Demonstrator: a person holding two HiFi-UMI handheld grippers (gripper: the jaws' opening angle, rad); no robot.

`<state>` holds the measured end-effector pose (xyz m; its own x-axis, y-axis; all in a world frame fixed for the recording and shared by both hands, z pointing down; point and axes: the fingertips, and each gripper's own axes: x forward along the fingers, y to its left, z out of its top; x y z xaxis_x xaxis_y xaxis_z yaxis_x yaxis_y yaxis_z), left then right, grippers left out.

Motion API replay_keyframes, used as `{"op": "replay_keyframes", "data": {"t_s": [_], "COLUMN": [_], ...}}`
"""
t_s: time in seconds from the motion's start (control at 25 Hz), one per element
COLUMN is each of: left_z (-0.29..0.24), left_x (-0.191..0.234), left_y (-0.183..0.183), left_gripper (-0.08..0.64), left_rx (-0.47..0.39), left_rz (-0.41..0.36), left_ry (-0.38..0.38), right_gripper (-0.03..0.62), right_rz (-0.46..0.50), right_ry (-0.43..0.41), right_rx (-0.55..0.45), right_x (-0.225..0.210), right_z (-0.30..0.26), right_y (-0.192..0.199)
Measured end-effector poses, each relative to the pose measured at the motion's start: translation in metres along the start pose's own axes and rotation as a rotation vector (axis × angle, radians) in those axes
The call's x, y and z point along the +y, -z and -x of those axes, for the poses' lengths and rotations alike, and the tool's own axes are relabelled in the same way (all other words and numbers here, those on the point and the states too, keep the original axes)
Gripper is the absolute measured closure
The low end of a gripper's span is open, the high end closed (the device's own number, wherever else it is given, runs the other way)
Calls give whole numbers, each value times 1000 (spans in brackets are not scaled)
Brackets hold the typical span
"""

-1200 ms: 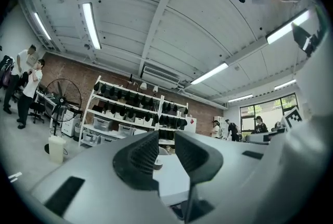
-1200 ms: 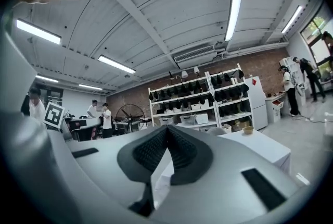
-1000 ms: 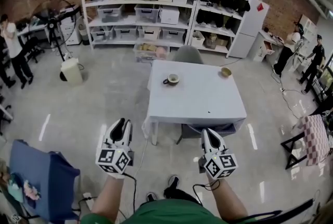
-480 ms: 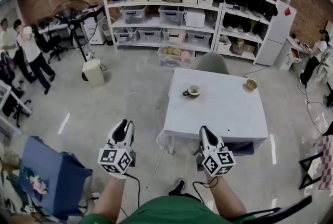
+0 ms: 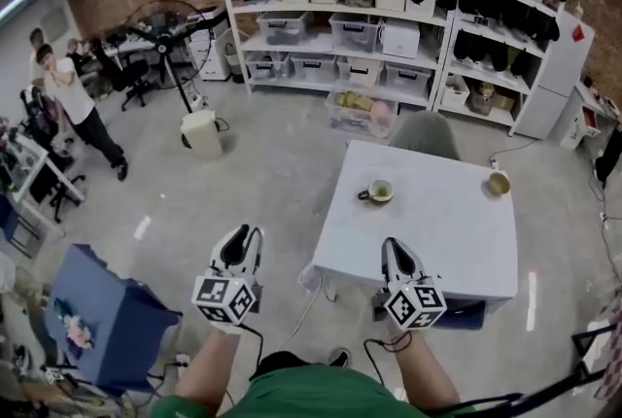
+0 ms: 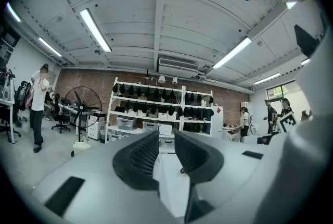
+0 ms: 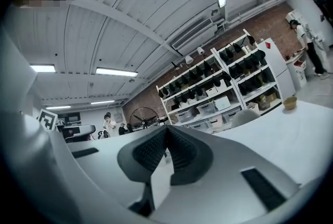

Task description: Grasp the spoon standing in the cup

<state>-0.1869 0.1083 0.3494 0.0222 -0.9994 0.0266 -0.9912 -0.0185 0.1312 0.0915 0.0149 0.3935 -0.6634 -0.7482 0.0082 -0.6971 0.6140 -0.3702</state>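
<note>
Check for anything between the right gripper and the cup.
Nothing visible. Only bare table lies between the right gripper and the cup; the bowl stands off to the right, clear of that line.

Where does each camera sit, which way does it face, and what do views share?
Head view: on the person's head, facing steeply down at table and cup; forearms, left gripper, right gripper show.
Left gripper view: on that gripper, facing the shelves; jaws apart.
Right gripper view: likewise, jaws together.
All share the shelves.
</note>
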Motion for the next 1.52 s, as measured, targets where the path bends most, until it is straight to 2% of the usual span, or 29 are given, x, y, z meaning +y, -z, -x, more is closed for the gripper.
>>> {"op": "replay_keyframes", "data": {"t_s": [0.28, 0.48, 0.64, 0.8, 1.04, 1.2, 1.36, 1.52], "left_z": [-54, -113, -168, -241, -340, -410, -445, -455], "left_x": [0, 10, 24, 46, 99, 130, 141, 151], "left_y": [8, 13, 27, 35, 53, 64, 95, 112], "left_gripper": [454, 454, 454, 454, 454, 454, 454, 454], "left_rx": [22, 38, 46, 40, 63, 105, 158, 198], "left_rz": [8, 38, 51, 67, 91, 123, 147, 141], "left_ry": [14, 47, 111, 185, 280, 321, 335, 306], "right_gripper": [569, 569, 570, 569, 569, 563, 475, 423], "right_rz": [-4, 1, -18, -78, -138, -283, -378, -398], "right_ry": [29, 78, 162, 238, 351, 408, 457, 485], "right_rx": [11, 37, 33, 24, 13, -16, 24, 97], "right_x": [-39, -66, -96, -130, -165, -190, -210, -222], "right_z": [-29, -57, -81, -128, -209, -265, -290, -305], "right_y": [-6, -10, -6, 0, 28, 48, 95, 137]}}
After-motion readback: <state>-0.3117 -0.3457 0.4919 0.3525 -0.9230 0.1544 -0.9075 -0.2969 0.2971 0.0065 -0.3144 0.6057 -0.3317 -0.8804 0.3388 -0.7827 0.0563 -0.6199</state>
